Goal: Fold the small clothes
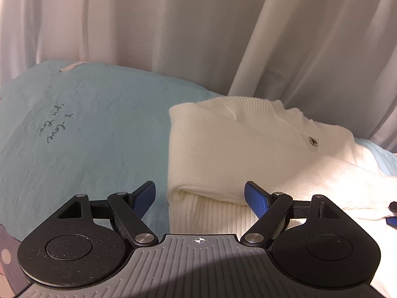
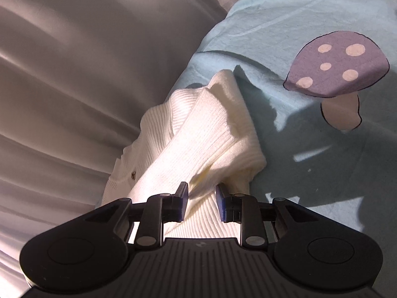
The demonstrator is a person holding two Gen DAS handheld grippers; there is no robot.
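Note:
A white ribbed knit sweater with a small metal button lies partly folded on a light blue bedsheet. My left gripper is wide open, its blue pads on either side of the sweater's folded near corner, holding nothing. In the right wrist view the same sweater lies bunched, and my right gripper is partly open with sweater fabric between its jaws, which are not closed on it. The right gripper's tip also shows at the right edge of the left wrist view.
White curtains hang right behind the bed, also in the right wrist view. The sheet carries handwritten script and a purple mushroom print. Bare sheet lies left of the sweater.

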